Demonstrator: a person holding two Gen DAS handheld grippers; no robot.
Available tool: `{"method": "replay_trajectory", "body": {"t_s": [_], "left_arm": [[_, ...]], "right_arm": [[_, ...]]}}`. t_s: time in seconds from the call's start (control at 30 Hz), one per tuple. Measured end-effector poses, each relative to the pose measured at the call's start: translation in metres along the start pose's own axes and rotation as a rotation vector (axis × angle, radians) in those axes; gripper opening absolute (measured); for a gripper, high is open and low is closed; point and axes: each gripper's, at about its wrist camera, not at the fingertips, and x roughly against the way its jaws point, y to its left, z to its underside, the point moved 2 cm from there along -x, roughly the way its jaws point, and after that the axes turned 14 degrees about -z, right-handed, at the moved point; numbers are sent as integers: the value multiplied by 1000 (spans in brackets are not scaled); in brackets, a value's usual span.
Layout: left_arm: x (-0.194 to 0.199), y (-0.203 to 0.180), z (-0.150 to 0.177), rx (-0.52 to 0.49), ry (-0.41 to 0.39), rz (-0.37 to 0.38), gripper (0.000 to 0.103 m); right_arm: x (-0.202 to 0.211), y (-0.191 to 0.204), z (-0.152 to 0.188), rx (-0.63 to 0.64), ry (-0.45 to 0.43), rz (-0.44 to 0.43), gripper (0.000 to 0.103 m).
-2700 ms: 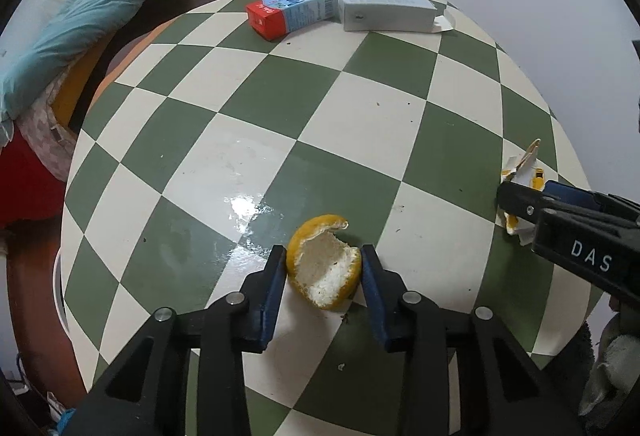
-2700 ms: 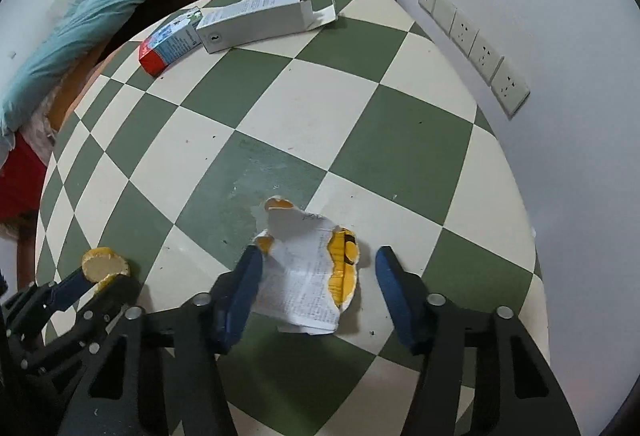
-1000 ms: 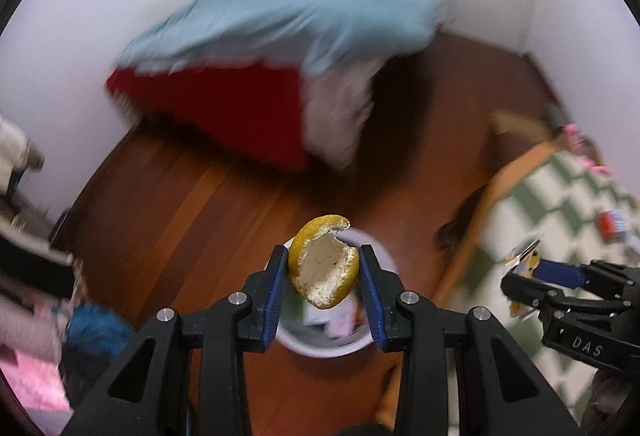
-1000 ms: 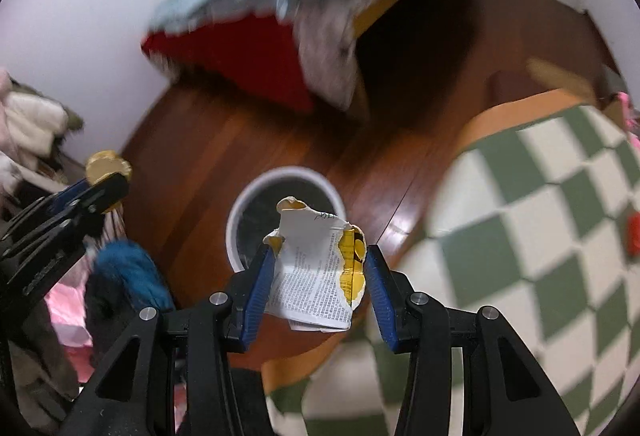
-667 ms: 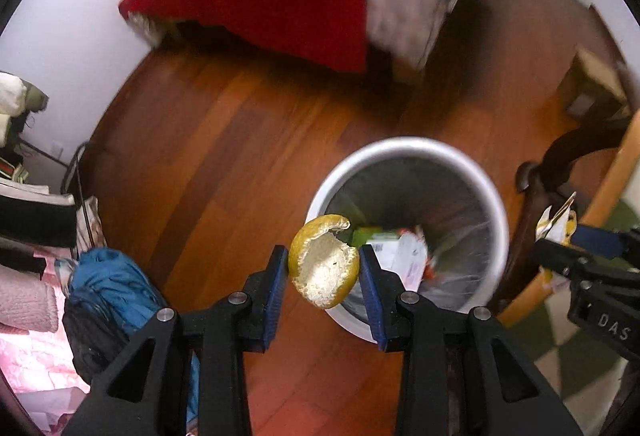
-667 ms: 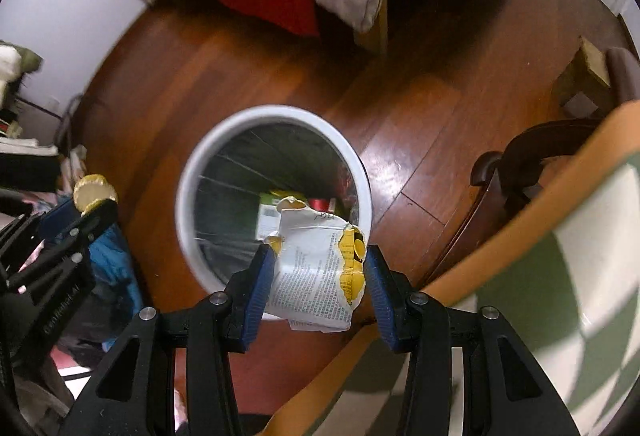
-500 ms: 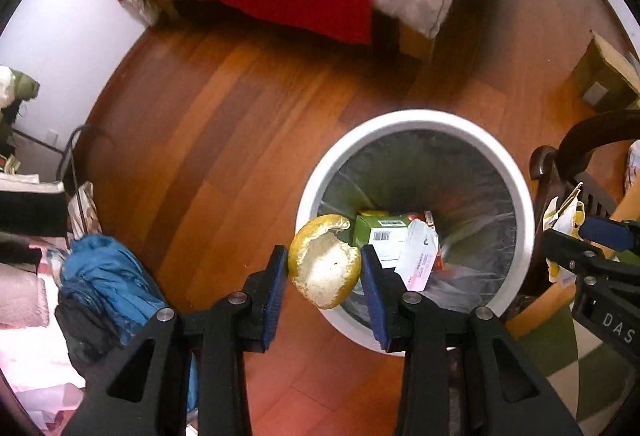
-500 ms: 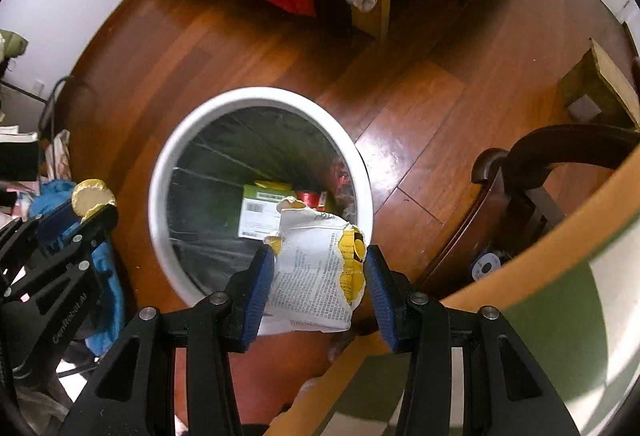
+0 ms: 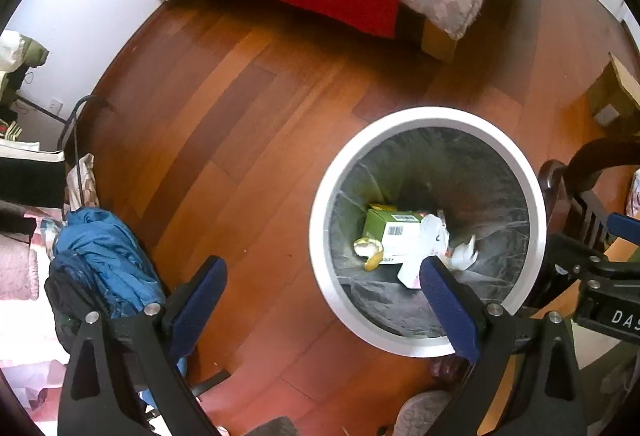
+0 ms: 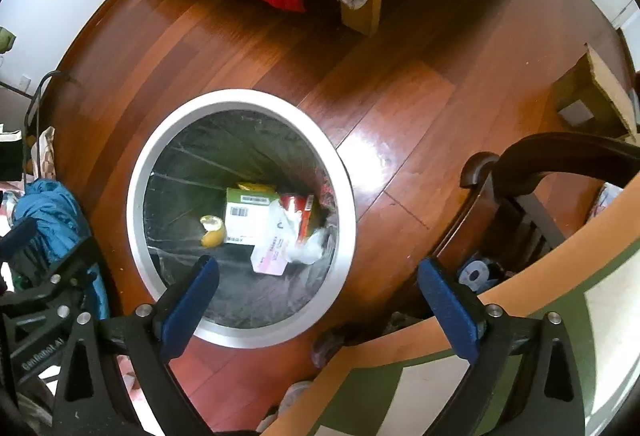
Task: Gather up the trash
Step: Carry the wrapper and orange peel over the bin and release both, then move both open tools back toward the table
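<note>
Both grippers are hanging over the white bin (image 10: pixel 138 236), left gripper (image 9: pixel 320 296) and right gripper (image 10: pixel 316 294) with fingers spread wide, gripping nothing. The orange peel (image 10: pixel 212 230) is lying inside the bin beside the green box (image 10: pixel 248 214), and the crumpled wrapper (image 10: pixel 310 246) is sitting on that box's other side.

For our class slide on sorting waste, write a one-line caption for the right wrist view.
Open right gripper above a white bin holding citrus peel and a green carton.

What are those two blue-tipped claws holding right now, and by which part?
Nothing. The left gripper and right gripper both have their fingers spread apart and empty; the orange peel lies in the trash bin.
</note>
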Motion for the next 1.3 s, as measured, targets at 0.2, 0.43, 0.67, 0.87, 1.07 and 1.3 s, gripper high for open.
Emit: {"method": "replay_trajectory", "body": {"t_s": [0.2,0.43,0.67,0.87,1.07,1.3], "left_arm": [[17,18,5,35,-28,-11,98],[53,42,18,74,-70,22,98],[106,66,40,104,-140,84,98],[156,85,59,122,-214,132,98],[196,98,79,132,-279,171,98],[248,106,108,123,-369,191,98]], "right_arm": [[23,8,9,16,-13,36,102],[75,15,33,-14,-78,-29,102],[136,27,67,-22,-161,-116,102],[183,41,101,3,-224,-152,102],[235,53,137,19,-301,-190,102],[293,61,180,25,-401,-237,102]]}}
